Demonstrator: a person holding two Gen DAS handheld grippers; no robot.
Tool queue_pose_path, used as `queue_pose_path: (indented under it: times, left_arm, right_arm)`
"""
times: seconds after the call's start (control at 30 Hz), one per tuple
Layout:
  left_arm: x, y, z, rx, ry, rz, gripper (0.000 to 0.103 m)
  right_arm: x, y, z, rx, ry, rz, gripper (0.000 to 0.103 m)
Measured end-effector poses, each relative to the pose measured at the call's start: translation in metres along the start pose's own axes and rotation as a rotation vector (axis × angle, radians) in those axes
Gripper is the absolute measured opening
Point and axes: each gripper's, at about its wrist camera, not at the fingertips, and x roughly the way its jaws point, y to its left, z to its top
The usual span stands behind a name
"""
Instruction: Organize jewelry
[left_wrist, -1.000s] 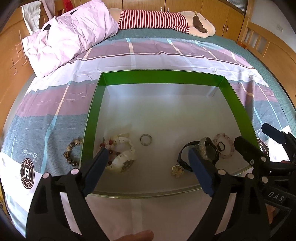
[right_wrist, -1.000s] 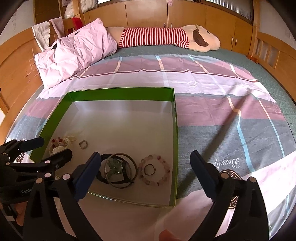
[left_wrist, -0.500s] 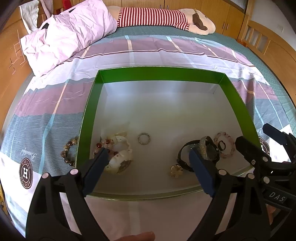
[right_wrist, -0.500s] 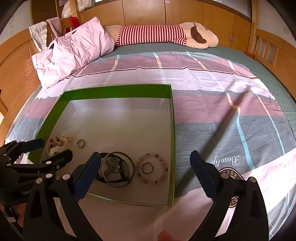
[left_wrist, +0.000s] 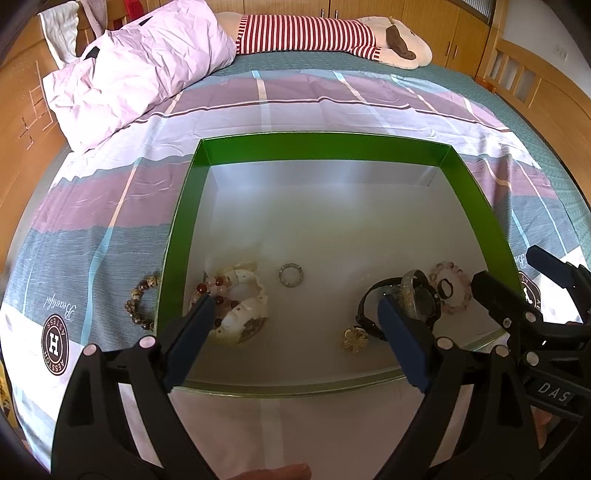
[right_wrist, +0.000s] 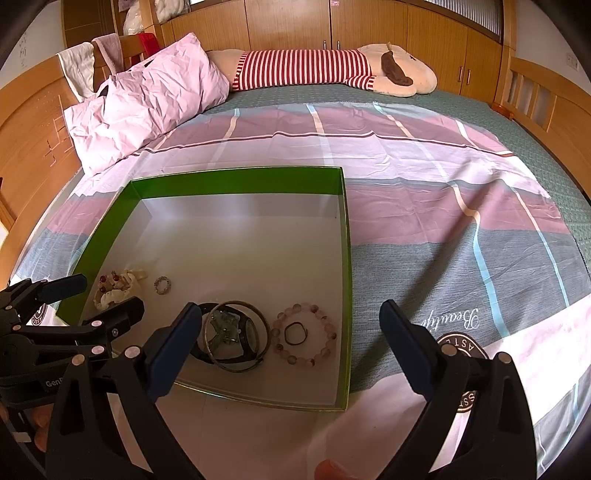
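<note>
Green-walled box (left_wrist: 184, 221) on the bed holds nearly all the jewelry: shell bracelet (left_wrist: 240, 306), small ring (left_wrist: 291, 275), bangle (right_wrist: 236, 338), pink beads (right_wrist: 304, 334). One brown bead bracelet (left_wrist: 142, 304) remains outside, beside its left wall. Left gripper (left_wrist: 295, 339) and right gripper (right_wrist: 291, 347) fingers spread, empty.

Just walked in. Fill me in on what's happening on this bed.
A person holds a gripper in each hand over a green box on the bedspread, sorting jewelry. Both the left gripper and right gripper are open and hold nothing. Most pieces already lie in the box: a white shell bracelet, a small ring, a pink bead bracelet and a metal bangle. One brown bead bracelet lies outside on the sheet, beside the box's left wall.
</note>
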Motion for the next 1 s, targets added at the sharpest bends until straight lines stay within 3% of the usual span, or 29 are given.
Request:
queue_pose_path:
  times: [1.0]
  left_arm:
    - [-0.0013,0.0042,-0.0031,0.011,-0.019,0.035,0.092]
  right_arm:
    - [0.0001,0.0009,-0.0003,-0.002,0.001,0.001,0.097]
